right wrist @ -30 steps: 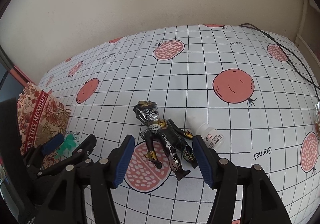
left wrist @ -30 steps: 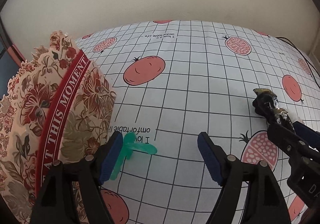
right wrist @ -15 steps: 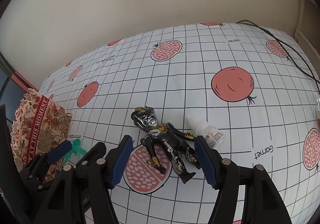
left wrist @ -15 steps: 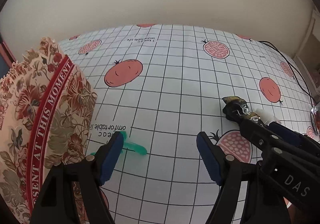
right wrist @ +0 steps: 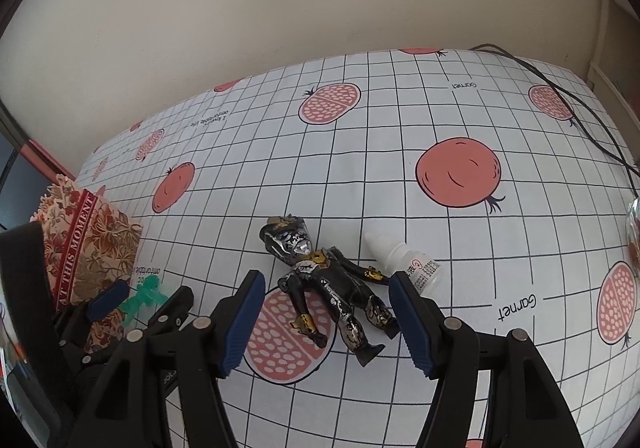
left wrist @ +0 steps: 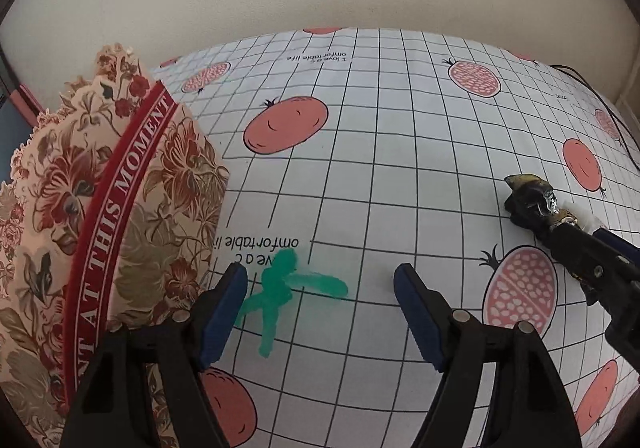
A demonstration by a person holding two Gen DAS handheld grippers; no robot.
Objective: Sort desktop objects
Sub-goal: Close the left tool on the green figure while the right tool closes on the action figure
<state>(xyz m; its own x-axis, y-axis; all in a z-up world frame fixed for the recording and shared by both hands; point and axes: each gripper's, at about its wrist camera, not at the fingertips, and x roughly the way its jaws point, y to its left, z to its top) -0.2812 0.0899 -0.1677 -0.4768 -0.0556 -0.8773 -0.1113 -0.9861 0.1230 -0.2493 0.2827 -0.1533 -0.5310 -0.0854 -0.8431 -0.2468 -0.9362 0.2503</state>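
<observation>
- Two small toys are the things to take up, each lying flat on the gridded tabletop (right wrist: 460, 119): a green translucent figure (left wrist: 286, 290) near the flowered paper bag (left wrist: 100, 215), and a black, silver and gold action figure (right wrist: 332, 288) across a printed pomegranate half.
- Left hand-held gripper (left wrist: 320, 312): jaws stand apart with nothing held; the green figure lies on the cloth by the left pad, not pinched.
- Right hand-held gripper (right wrist: 326, 322): jaws spread either side of the action figure's hips and legs, pads not pressing on it, nothing held.
- Green figure: it looks like thin, light moulded plastic, likely a little springy and slick; its limbs splay out, so the thicker middle where they meet seems the safest place to pinch.
- Action figure: hard, glossy and probably jointed, so a limb could swing or slip. The torso, gripped across its width, offers the steadiest hold.
- White dropper bottle (right wrist: 404, 262) lies just beside the action figure's arm; a closing pad on that side could nudge it and set it rolling.
</observation>
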